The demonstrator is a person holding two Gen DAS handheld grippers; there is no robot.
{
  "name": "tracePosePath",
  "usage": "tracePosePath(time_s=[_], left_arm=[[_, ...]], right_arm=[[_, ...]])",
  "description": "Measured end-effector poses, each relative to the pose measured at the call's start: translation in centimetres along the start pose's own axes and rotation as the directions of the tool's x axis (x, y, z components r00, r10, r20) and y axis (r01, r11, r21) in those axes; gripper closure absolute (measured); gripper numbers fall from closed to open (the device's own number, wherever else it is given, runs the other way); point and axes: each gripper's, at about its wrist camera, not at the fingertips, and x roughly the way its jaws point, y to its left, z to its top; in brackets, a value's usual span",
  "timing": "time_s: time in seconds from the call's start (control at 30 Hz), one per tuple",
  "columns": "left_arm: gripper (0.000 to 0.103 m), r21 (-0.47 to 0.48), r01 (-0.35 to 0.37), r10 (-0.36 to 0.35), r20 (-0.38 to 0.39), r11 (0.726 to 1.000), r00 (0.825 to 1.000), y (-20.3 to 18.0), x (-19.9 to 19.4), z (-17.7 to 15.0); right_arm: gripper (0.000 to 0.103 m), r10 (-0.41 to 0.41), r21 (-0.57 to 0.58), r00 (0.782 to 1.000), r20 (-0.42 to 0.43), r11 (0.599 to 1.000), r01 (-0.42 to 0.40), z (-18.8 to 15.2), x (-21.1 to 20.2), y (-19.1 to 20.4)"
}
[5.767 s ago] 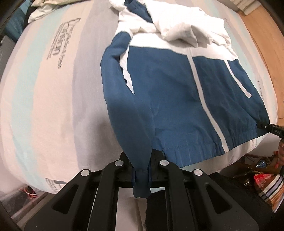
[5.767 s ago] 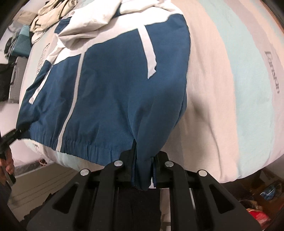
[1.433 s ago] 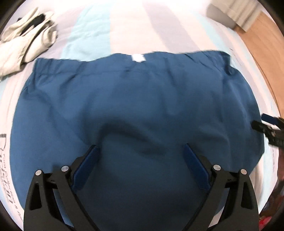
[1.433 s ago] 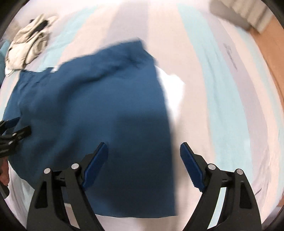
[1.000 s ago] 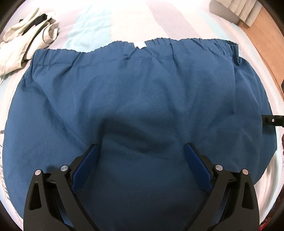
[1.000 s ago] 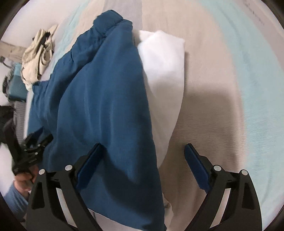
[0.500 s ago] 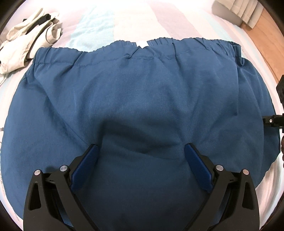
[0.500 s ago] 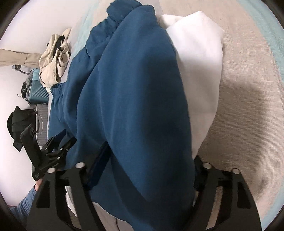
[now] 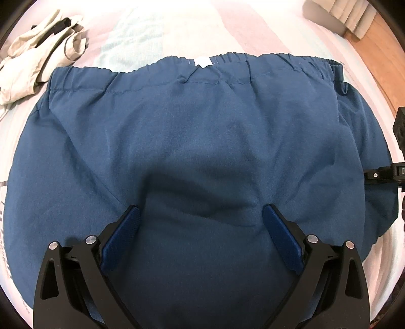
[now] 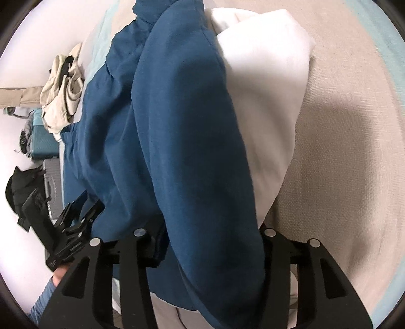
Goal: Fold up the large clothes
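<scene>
A blue jacket [image 9: 202, 131] lies folded on the striped bed [image 9: 177, 27], elastic hem at the far side. My left gripper [image 9: 202, 227] hovers over its near middle, open, with only flat cloth under its blue pads [image 9: 121, 235]. At the jacket's right edge, the right gripper [image 9: 382, 174] shows in the left wrist view. In the right wrist view a thick fold of the blue jacket [image 10: 189, 141] bulges between the closing jaws of my right gripper [image 10: 210, 238] and hides the pads. The white hood [image 10: 268, 106] sticks out beside the fold. My left gripper [image 10: 73, 227] appears at the left.
A crumpled beige garment [image 9: 38, 55] lies at the far left of the bed [image 10: 349, 151], also seen as beige cloth [image 10: 63, 98]. A teal suitcase [image 10: 43, 144] stands beyond the bed. Wooden floor [image 9: 379, 65] and a curtain [image 9: 354, 17] are at the right.
My right gripper has come down and in onto the jacket's right edge, and its jaws have narrowed around a fold of blue cloth. The left gripper has stayed open in place.
</scene>
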Motion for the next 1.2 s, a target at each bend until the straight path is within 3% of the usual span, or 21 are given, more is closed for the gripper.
tracePosePath(time_s=[0.1, 0.37, 0.7, 1.0, 1.2], left_arm=[[0.009, -0.002, 0.021, -0.021, -0.015, 1.0, 1.0, 0.4, -0.1, 0.2], [0.007, 0.021, 0.056, -0.055, -0.03, 0.998, 0.998, 1.2, 0.4, 0.9], [0.006, 0.035, 0.075, -0.074, -0.039, 0.997, 0.996, 2.0, 1.0, 1.4], [0.006, 0.047, 0.087, -0.085, -0.044, 0.995, 0.995, 2.8, 1.2, 1.7], [0.006, 0.055, 0.09, -0.088, -0.036, 0.994, 0.995, 2.7, 1.1, 1.2]], right_arm=[[0.055, -0.058, -0.035, 0.998, 0.017, 0.998, 0.059, -0.3, 0.3, 0.9], [0.055, -0.096, 0.031, 0.995, 0.022, 0.995, 0.095, -0.2, 0.8, 1.5], [0.08, -0.161, 0.119, 0.986, 0.053, 0.981, 0.154, -1.0, -1.1, 4.7], [0.085, -0.2, 0.141, 0.972, 0.124, 0.973, 0.183, -2.3, -3.0, 7.4], [0.086, -0.187, 0.123, 0.977, 0.106, 0.977, 0.174, -2.2, -1.0, 5.4]])
